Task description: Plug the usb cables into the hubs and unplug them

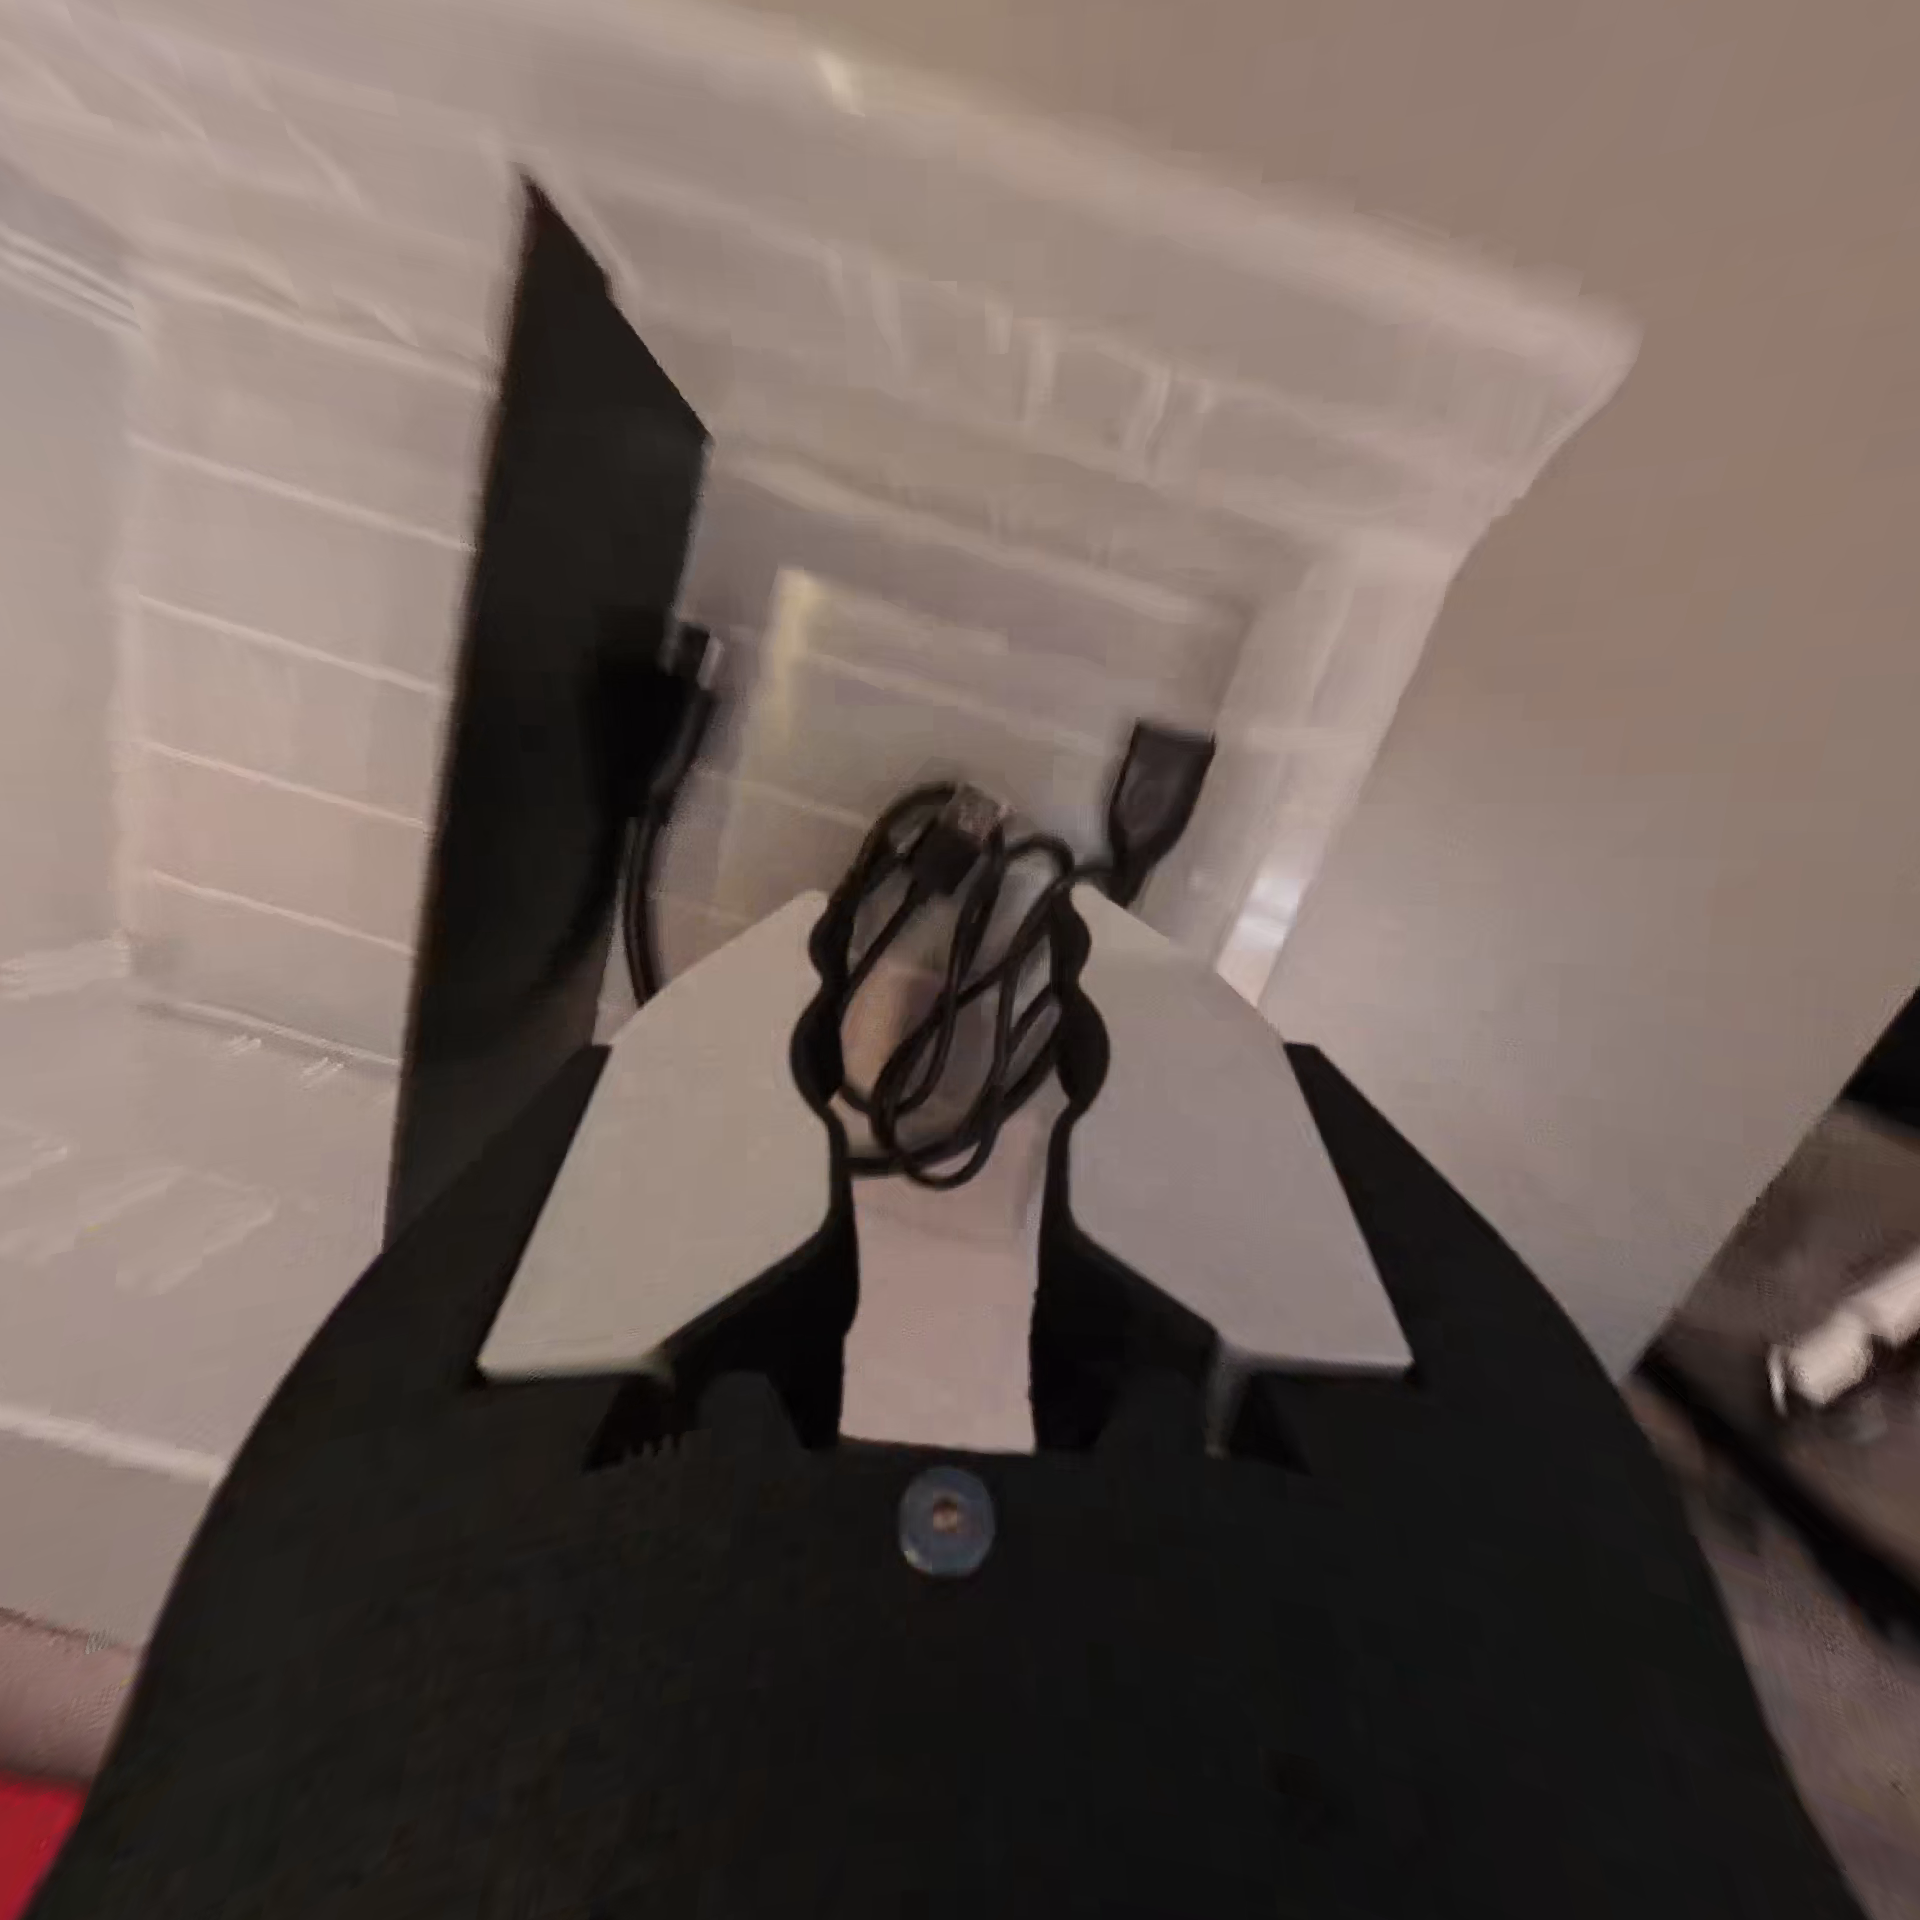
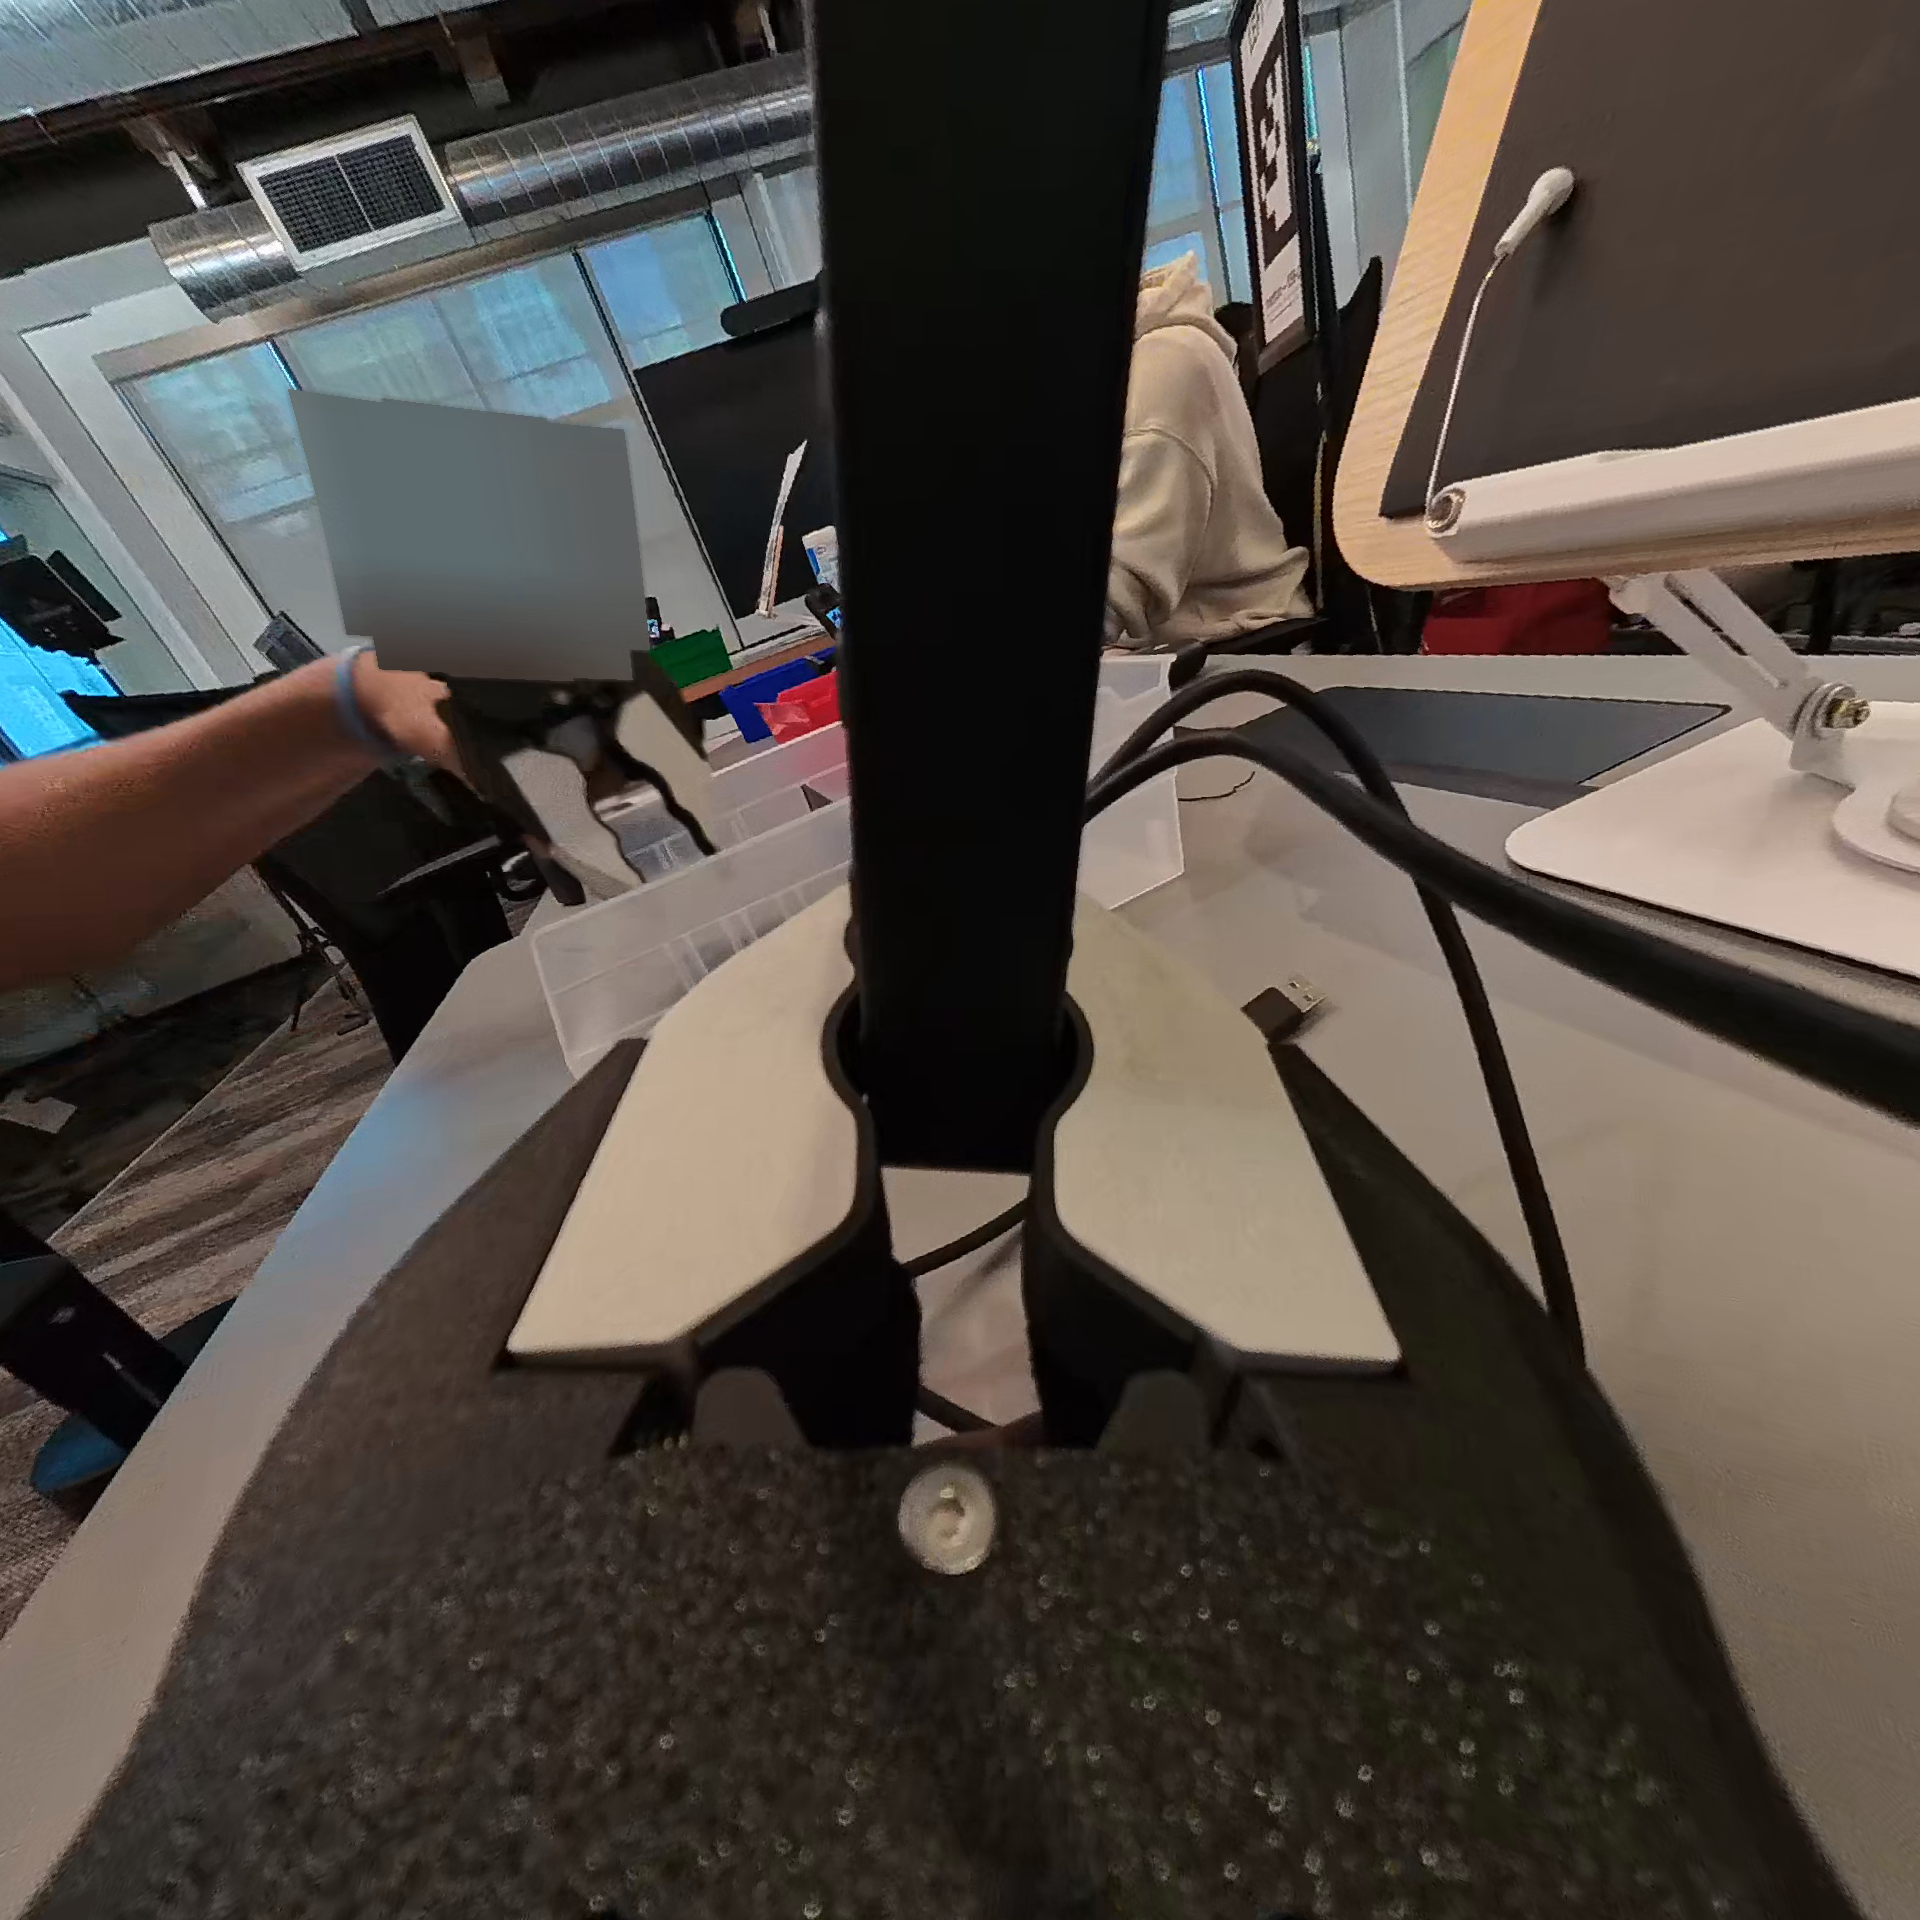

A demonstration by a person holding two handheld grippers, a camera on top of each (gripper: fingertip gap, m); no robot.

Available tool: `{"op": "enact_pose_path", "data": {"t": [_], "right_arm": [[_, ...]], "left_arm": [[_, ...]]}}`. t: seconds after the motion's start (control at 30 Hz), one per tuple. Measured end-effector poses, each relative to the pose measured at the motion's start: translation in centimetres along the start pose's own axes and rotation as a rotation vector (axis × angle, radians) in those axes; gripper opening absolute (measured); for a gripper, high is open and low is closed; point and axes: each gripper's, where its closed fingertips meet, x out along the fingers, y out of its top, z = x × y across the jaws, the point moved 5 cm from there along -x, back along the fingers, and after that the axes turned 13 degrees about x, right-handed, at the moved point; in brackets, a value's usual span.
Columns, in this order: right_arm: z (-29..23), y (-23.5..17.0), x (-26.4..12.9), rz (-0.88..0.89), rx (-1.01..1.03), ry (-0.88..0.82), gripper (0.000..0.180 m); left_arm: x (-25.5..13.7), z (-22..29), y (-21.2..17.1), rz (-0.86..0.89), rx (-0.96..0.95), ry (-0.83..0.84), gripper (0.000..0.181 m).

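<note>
Right now the left gripper [image 1: 945,935] hangs over a clear plastic bin [image 1: 1039,436], jaws spread around a coiled thin black usb cable [image 1: 935,987] w/o pinching. Right gripper [image 2: 961,1029] clamps a long black slab-shaped hub [image 2: 977,520] upright near the grey tabletop's [image 2: 1558,1299] left edge. Plugging prob. not begun; a loose black usb plug [image 2: 1286,1006] lies beside it.

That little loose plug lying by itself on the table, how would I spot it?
Start at the white stand on the grey table, at the right in the right wrist view. Below its base, thick black cables loop across. Just beneath them lies the small black plug, with a silver metal tip and no visible cord.
</note>
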Motion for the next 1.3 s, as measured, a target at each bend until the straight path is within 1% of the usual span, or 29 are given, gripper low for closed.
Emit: {"op": "enact_pose_path", "data": {"t": [0.03,0.1,0.13,0.17,0.2,0.23,0.27,0.3,0.33,0.37,0.47,0.5,0.6,0.7,0.77,0.83,0.9,0.93,1.0,1.07,1.1,1.13,1.2,1.27,1.3], "right_arm": [[0.0,0.0,0.0,0.001,0.005,0.001,0.027],[0.1,0.0,0.0,-0.001,0.013,0.004,0.027],[0.1,0.0,0.0,0.000,0.013,0.003,0.027],[0.1,0.0,0.0,-0.001,0.012,0.003,0.027],[0.1,0.0,0.0,-0.003,0.011,0.005,0.027],[0.0,0.0,0.0,-0.004,0.010,0.005,0.027],[0.0,0.0,0.1,-0.006,0.010,0.007,0.027],[-0.1,-0.1,0.1,-0.008,0.010,0.009,0.027],[-0.1,-0.1,0.1,-0.010,0.010,0.010,0.027],[-0.1,-0.2,0.2,-0.012,0.010,0.011,0.027],[-0.2,-0.2,0.2,-0.015,0.006,0.011,0.027],[-0.2,-0.2,0.2,-0.014,0.004,0.011,0.027],[-0.2,-0.1,0.1,-0.009,0.003,0.008,0.027],[-0.1,0.0,0.1,-0.002,0.011,0.006,0.027],[0.0,0.0,0.0,0.003,0.018,0.007,0.027],[0.0,0.1,0.0,0.007,0.020,0.005,0.027],[0.0,0.1,0.0,0.008,0.021,0.005,0.027],[0.0,0.1,0.0,0.009,0.021,0.004,0.027],[0.0,0.1,0.0,0.010,0.019,0.002,0.027],[0.0,0.1,0.0,0.011,0.016,0.000,0.027],[0.0,0.1,0.0,0.011,0.015,0.000,0.027],[0.0,0.1,0.0,0.011,0.014,0.001,0.027],[0.0,0.1,0.0,0.007,0.012,0.001,0.027],[0.0,0.1,0.0,0.005,0.008,0.000,0.027],[-0.1,0.1,0.0,0.003,0.005,0.000,0.027]], "left_arm": [[0.9,-0.3,-0.5,-0.096,0.041,-0.049,0.036],[2.4,-1.3,-1.9,-0.292,0.120,-0.043,0.037],[3.1,-1.7,-2.7,-0.362,0.152,-0.040,0.037],[3.7,-1.7,-3.2,-0.395,0.162,-0.059,0.037],[4.3,-1.4,-3.4,-0.398,0.156,-0.093,0.032],[4.6,-1.0,-3.4,-0.376,0.152,-0.130,0.020],[4.7,-1.0,-3.3,-0.353,0.155,-0.125,0.019],[4.8,-1.2,-3.3,-0.349,0.163,-0.092,0.023],[5.1,-1.0,-3.4,-0.352,0.172,-0.088,0.016],[5.2,-0.6,-3.3,-0.346,0.186,-0.111,0.005],[5.1,-0.6,-3.2,-0.374,0.191,-0.054,0.003],[4.8,-0.6,-3.1,-0.360,0.184,-0.037,0.003],[2.2,-0.6,-2.2,-0.257,0.086,-0.004,0.003],[-2.7,-0.1,-0.6,-0.139,0.012,0.031,0.003],[-6.5,1.2,1.5,-0.058,-0.010,0.021,0.003],[-10.0,3.4,4.3,0.011,0.012,-0.017,0.003],[-12.1,6.1,7.3,0.077,0.032,-0.082,0.003],[-12.4,7.2,8.7,0.098,0.037,-0.098,0.003],[-10.7,9.5,11.3,0.149,-0.016,-0.152,0.003],[-6.5,12.2,13.3,0.167,-0.142,-0.235,0.003],[-3.7,13.3,13.9,0.140,-0.232,-0.255,0.003],[-0.9,14.2,14.5,0.112,-0.292,-0.247,0.003],[3.4,14.7,15.7,0.105,-0.324,-0.165,0.003],[5.9,14.2,16.3,0.125,-0.397,-0.058,0.004],[6.4,14.2,16.6,0.159,-0.424,-0.034,0.011]]}}
